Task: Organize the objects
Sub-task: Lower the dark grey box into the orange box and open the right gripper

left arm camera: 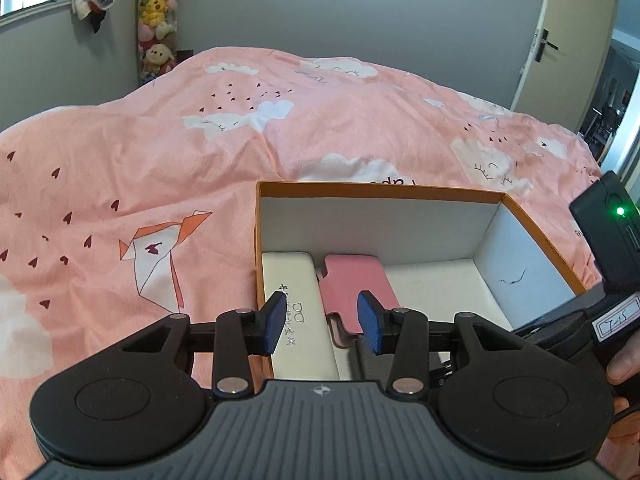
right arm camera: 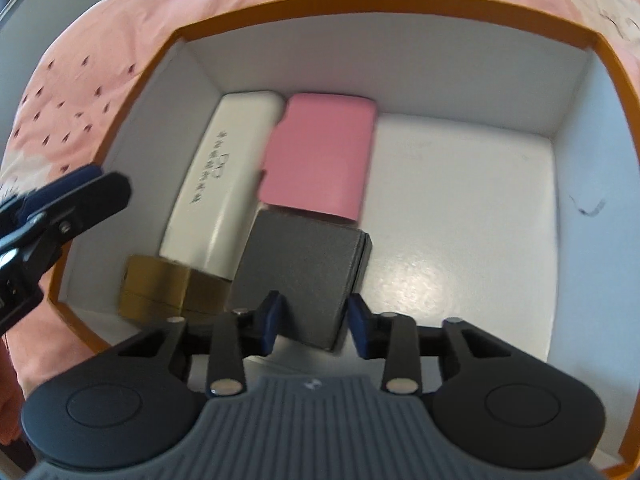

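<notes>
An orange-rimmed cardboard box (right arm camera: 400, 0) with white inner walls sits on the pink bed cover. Along its left side lie a white glasses case (right arm camera: 224, 176), a pink case (right arm camera: 320, 156), a grey box (right arm camera: 304, 264) and a gold box (right arm camera: 168, 284). My right gripper (right arm camera: 316, 320) hangs over the grey box's near end. Its jaws are partly apart, the left pad over the box's top and the right pad just off its edge. My left gripper (left arm camera: 324, 320) is open and empty above the near left wall, over the white case (left arm camera: 296, 304) and pink case (left arm camera: 356, 292).
The box's right half shows bare white floor (right arm camera: 460, 220). The left gripper's fingers (right arm camera: 92, 192) reach in over the box's left wall. The right tool's black housing (left arm camera: 604, 240) and a hand (left arm camera: 622, 372) are at the right. Behind are grey walls, a door (left arm camera: 560, 40) and stacked plush toys (left arm camera: 156, 20).
</notes>
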A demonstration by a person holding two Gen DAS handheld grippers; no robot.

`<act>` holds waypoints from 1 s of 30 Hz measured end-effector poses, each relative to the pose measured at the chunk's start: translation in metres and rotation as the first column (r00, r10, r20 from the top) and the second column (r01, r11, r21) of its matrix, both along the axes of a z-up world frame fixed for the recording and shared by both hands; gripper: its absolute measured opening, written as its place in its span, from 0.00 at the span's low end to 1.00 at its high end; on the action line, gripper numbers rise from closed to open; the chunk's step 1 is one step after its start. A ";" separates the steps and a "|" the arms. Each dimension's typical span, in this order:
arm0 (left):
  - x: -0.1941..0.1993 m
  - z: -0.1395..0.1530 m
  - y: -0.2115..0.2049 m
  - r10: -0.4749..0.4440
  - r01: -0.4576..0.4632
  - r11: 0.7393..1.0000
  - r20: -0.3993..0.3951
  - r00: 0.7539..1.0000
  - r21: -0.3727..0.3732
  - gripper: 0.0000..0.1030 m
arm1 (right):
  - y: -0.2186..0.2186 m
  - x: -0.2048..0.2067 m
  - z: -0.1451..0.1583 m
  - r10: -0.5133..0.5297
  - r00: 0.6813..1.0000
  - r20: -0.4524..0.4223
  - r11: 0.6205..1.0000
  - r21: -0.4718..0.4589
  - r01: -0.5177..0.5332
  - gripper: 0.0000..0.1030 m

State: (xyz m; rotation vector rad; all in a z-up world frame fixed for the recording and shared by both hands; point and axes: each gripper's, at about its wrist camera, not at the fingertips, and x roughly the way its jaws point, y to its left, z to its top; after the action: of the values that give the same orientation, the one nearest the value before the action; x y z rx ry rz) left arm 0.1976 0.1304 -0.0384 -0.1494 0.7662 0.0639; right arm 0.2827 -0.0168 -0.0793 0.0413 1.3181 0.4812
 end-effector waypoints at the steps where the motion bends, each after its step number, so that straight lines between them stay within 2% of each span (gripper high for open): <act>1: -0.001 0.000 0.000 -0.002 0.002 1.000 0.004 1.000 0.003 0.48 | 0.002 -0.001 0.000 0.017 1.000 0.004 1.000 0.000 -0.017 0.35; 3: -0.002 0.000 0.000 0.004 -0.004 1.000 0.004 1.000 0.000 0.48 | 0.007 -0.002 0.002 0.047 0.999 0.016 0.999 -0.005 -0.047 0.32; 8: -0.004 0.001 0.005 0.011 -0.011 1.000 0.006 1.000 -0.030 0.48 | 0.013 0.001 0.001 0.111 0.994 0.024 0.994 -0.009 -0.111 0.32; 12: -0.005 0.003 0.005 0.011 -0.011 0.999 0.008 1.000 -0.033 0.47 | 0.011 0.003 0.000 0.106 0.994 0.006 0.994 0.000 -0.106 0.32; 14: -0.006 0.003 0.005 0.011 -0.011 0.999 0.008 1.000 -0.034 0.47 | 0.010 0.003 0.001 0.095 0.995 0.001 0.995 0.002 -0.095 0.33; 18: -0.005 0.004 0.005 0.018 -0.018 0.999 0.007 1.000 -0.049 0.47 | 0.008 0.003 0.014 0.075 0.995 0.068 0.997 0.002 -0.075 0.36; 23: 0.006 0.003 0.004 0.021 -0.021 0.999 -0.004 1.000 -0.031 0.47 | 0.009 0.018 0.018 -0.020 0.995 0.103 0.999 0.045 0.015 0.36; 26: 0.011 0.003 0.005 0.021 -0.021 1.000 -0.004 1.000 -0.024 0.47 | 0.014 0.027 0.014 -0.058 0.994 0.095 0.996 0.070 0.051 0.26; 30: 0.014 0.001 0.008 0.025 -0.025 0.999 -0.002 1.000 -0.040 0.47 | 0.027 0.035 0.006 -0.047 0.994 0.100 0.997 0.061 0.042 0.22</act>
State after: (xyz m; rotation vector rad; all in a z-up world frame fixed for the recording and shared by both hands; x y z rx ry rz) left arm 0.2114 0.1386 -0.0371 -0.1972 0.7678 0.0722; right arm 0.3180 0.0098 -0.0736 0.0937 1.2010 0.4781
